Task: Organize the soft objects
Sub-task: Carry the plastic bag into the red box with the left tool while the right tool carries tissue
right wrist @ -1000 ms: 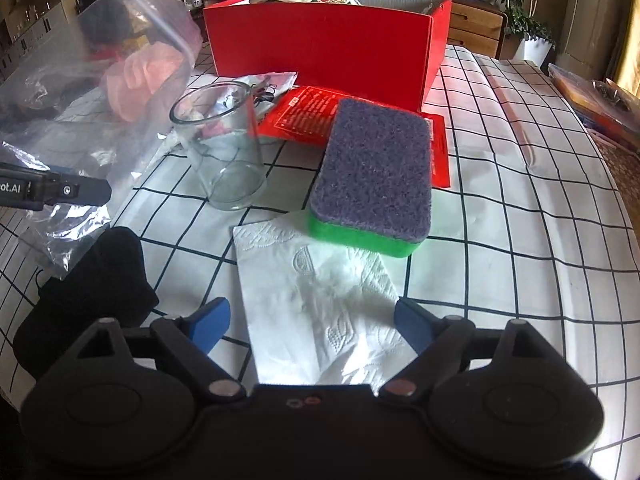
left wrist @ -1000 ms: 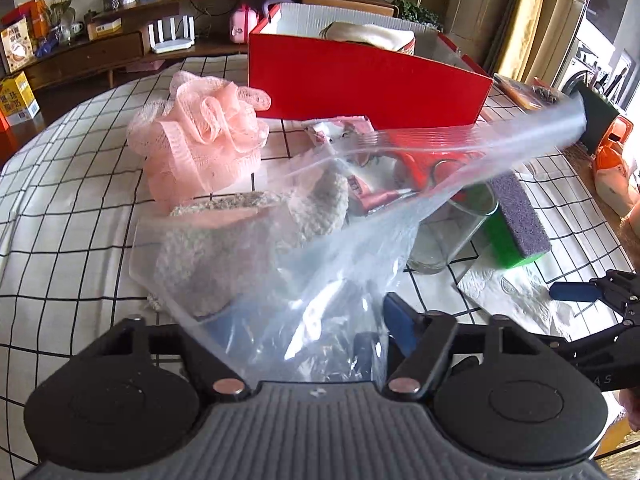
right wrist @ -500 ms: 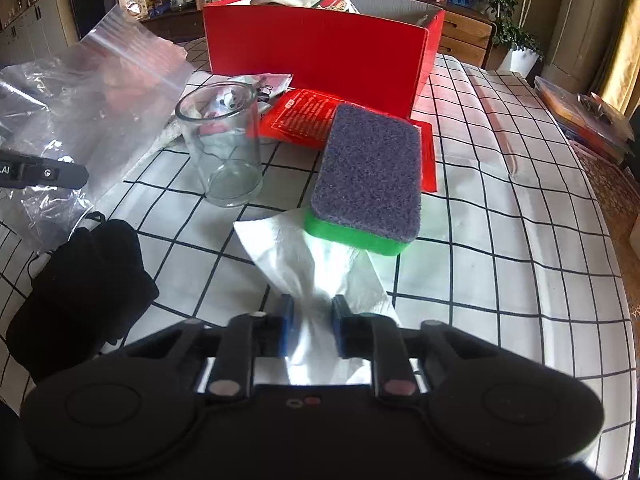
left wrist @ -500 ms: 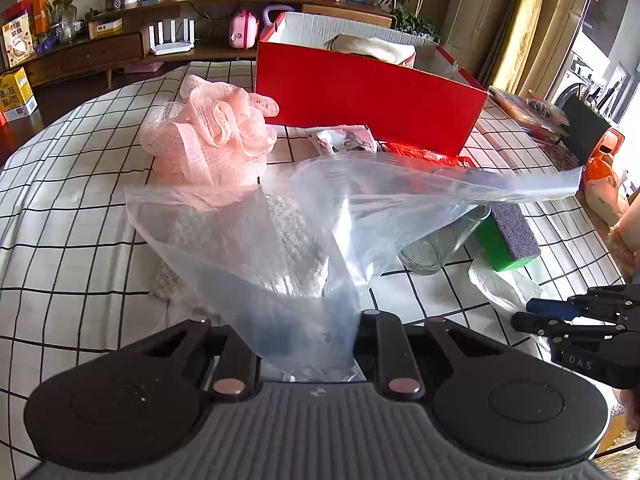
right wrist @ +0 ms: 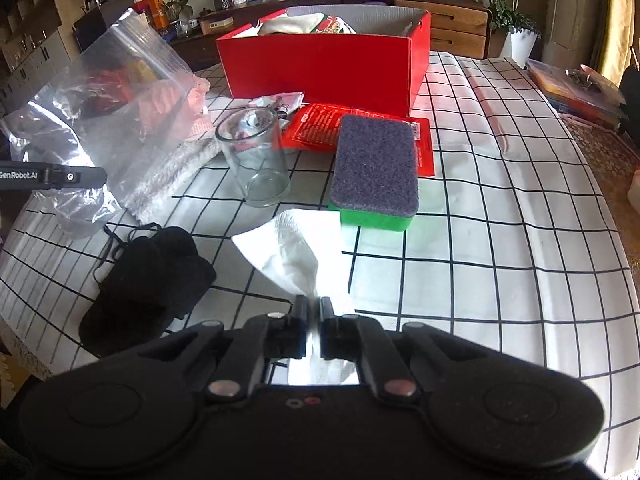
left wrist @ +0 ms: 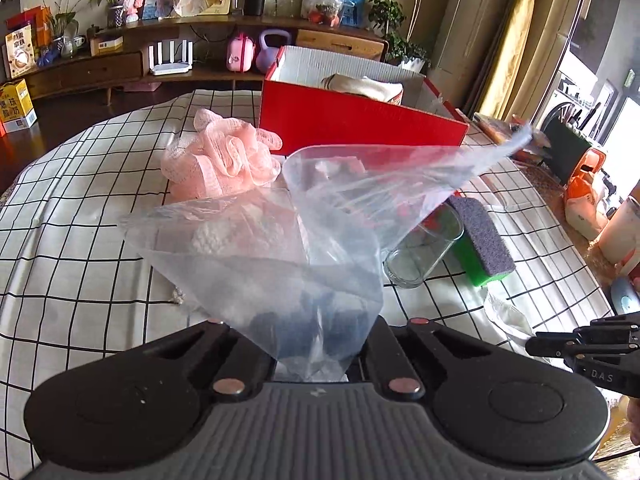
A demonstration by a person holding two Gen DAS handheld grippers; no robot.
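Tissue [right wrist: 296, 248] is pinched at one end between the closed fingers of the right gripper [right wrist: 313, 312], and its far end rests on the checked cloth [right wrist: 500, 200] just beside the sponge [right wrist: 374, 164]. The left gripper [left wrist: 316, 352] is clenched on a clear bag [left wrist: 280, 248], lifted above the cloth. A glass [right wrist: 254, 160], a black sock [right wrist: 148, 280] and a pink puff [left wrist: 224, 156] lie near the red box [right wrist: 324, 64].
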